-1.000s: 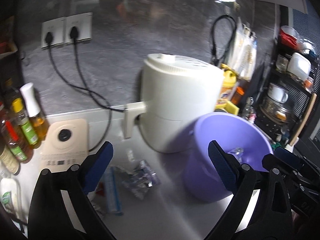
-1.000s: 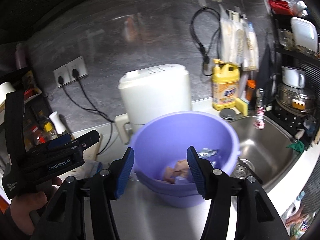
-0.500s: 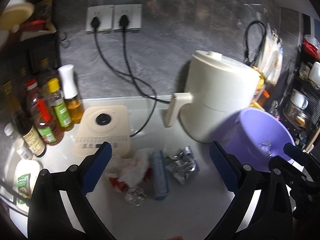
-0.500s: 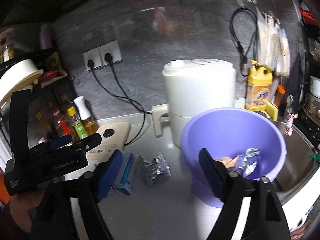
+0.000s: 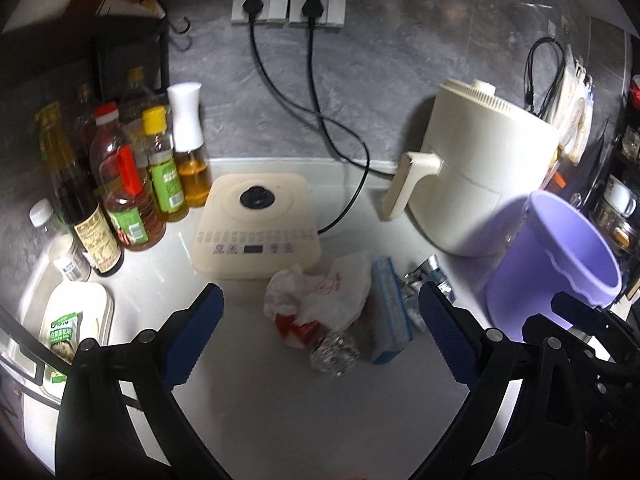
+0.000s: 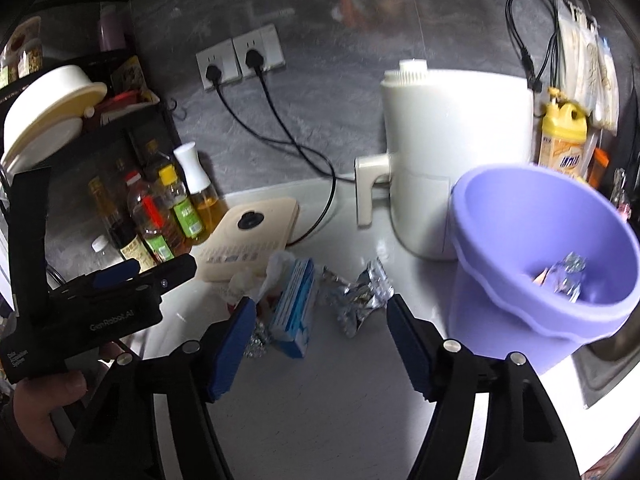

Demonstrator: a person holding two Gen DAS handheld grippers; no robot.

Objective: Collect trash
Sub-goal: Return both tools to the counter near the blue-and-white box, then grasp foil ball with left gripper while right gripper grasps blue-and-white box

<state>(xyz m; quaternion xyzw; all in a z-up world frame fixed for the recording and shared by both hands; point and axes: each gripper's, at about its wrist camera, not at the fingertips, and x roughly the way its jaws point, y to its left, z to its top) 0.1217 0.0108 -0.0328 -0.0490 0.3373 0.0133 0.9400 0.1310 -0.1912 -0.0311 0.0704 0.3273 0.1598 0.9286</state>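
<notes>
Trash lies on the white counter: a crumpled white and red wrapper [image 5: 320,300], a foil ball [image 5: 334,354], a blue and white box [image 5: 390,312] [image 6: 294,312] and a silver foil wrapper [image 6: 360,296] [image 5: 428,276]. A purple bin [image 5: 560,264] [image 6: 540,256] stands to the right, with foil and other scraps inside. My left gripper [image 5: 320,340] is open and empty, just above the wrapper pile. My right gripper [image 6: 320,344] is open and empty, in front of the box and silver wrapper.
A white air fryer [image 5: 480,176] stands behind the bin. A cream induction cooker [image 5: 256,224] sits behind the trash, cords running to wall sockets [image 5: 288,0]. Several oil and sauce bottles [image 5: 128,184] crowd the left. A yellow detergent bottle [image 6: 560,136] and a sink [image 6: 612,356] are at right.
Both grippers swung left from the purple bin toward the trash pile. The bin moved to the right edge of both views, and the wrapper, foil ball and box came to centre.
</notes>
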